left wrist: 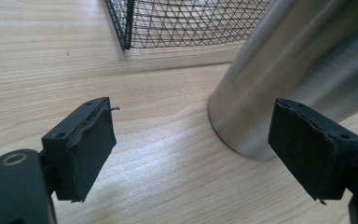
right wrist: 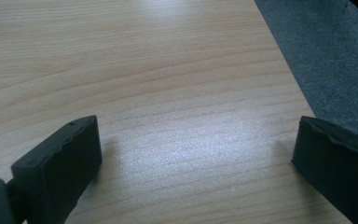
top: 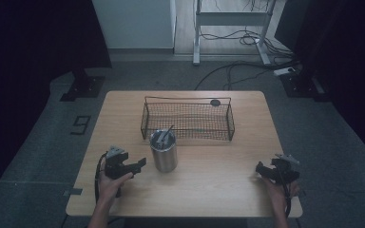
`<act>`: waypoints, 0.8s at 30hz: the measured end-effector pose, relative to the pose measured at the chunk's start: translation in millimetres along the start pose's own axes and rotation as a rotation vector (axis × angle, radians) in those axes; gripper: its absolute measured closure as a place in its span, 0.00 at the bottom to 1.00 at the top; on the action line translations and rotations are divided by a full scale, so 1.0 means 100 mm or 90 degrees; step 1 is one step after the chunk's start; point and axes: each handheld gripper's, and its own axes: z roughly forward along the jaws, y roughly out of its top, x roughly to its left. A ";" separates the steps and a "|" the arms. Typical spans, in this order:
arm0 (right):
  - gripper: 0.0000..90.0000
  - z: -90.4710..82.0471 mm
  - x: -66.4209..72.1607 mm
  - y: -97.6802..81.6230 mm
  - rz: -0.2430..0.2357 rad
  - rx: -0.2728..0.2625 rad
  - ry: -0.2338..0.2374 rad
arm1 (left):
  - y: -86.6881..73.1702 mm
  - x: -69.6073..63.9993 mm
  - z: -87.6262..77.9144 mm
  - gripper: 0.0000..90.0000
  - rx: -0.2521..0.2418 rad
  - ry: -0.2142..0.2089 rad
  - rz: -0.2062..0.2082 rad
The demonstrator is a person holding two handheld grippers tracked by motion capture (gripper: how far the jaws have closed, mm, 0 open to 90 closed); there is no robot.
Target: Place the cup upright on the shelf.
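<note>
While the high view takes in the whole desk (top: 123, 109), it shows a steel tumbler (top: 164, 152) w/ something grey sticking out of its top, standing just in front of a wire basket (top: 188, 118); the left hand-held gripper (top: 141, 165) sits just left of the tumbler, the right hand-held gripper (top: 259, 167) well apart near the desk's right edge. Left gripper view: 2 black jaws spread wide, nothing btwn them but bare desk; tumbler's base (left wrist: 279, 79) just past the right-side pad, not touching, w/ the basket's corner (left wrist: 126, 23) beyond. Right gripper view: jaws spread wide too, holding nothing, bare wood under them, grey floor (right wrist: 326, 51) past the desk edge.
</note>
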 end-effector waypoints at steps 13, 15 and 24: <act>0.01 0.00 0.00 0.00 -0.002 0.000 0.001 | 0.00 0.00 0.02 0.17 0.003 -0.030 -0.009; 0.01 0.00 0.00 0.00 -0.002 0.000 0.001 | 0.00 0.00 0.02 0.17 0.003 -0.032 -0.010; 0.02 0.00 0.00 0.00 -0.002 -0.001 0.001 | 0.03 -0.01 0.00 0.17 -0.008 -0.046 -0.023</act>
